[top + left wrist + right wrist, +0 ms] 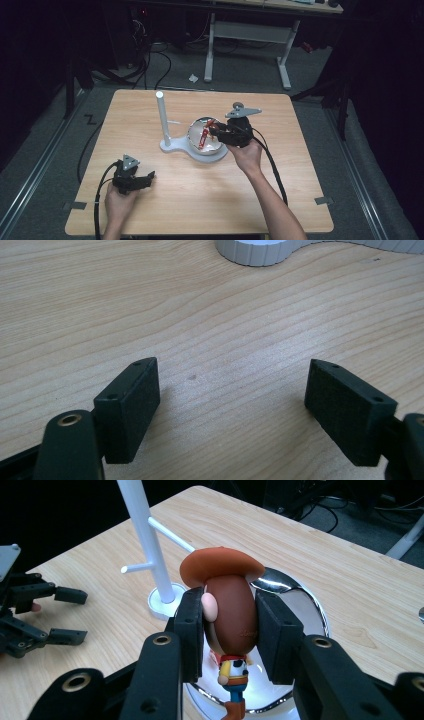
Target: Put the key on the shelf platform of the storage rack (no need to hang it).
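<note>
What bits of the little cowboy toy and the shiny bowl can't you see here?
- Cowboy toy: its face is turned away in the right gripper view; the right gripper covers its head's sides, and the bottom edge cuts off its feet.
- High view: toy too small.
- Bowl: near rim behind the gripper.
- White stand: cut off in the left gripper view.

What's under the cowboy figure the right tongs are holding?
The shiny bowl sits under the cowboy figure, which the right tongs clamp by the head. Its boots hang over the bowl's hollow; the tongs and figure cover much of the bowl's bottom.
</note>
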`<state>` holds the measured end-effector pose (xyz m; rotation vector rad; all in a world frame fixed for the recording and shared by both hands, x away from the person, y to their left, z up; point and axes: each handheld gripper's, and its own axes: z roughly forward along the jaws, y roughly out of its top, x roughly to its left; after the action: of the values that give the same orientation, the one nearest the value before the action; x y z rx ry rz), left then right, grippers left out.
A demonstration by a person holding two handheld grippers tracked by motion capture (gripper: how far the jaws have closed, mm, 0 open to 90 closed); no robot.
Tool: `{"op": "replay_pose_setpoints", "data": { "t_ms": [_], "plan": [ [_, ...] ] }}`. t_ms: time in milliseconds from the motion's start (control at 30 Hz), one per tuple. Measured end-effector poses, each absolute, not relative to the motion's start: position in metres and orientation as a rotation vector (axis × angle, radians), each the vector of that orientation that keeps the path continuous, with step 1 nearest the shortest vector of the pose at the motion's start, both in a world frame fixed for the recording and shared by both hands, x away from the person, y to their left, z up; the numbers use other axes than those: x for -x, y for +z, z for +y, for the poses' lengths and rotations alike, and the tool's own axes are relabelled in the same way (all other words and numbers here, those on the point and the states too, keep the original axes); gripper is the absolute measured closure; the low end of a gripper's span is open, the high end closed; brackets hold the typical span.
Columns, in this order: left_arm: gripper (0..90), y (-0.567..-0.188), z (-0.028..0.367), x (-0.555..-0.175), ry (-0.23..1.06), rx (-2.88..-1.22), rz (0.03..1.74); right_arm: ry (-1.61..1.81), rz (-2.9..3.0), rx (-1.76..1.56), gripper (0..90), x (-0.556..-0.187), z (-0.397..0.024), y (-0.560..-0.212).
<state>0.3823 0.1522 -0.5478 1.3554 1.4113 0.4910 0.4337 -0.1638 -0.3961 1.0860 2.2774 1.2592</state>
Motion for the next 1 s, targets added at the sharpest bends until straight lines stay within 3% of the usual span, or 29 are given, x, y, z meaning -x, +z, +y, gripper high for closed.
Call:
{"op": "replay_pose_setpoints", "data": {
  "t_ms": [1000],
  "plan": [
    [22.6, -0.548, 0.152, -0.383, 0.494, -1.356, 1.41, 1.09, 2.332, -1.202, 66.0, -0.467, -0.148, -0.445]
  ]
}}
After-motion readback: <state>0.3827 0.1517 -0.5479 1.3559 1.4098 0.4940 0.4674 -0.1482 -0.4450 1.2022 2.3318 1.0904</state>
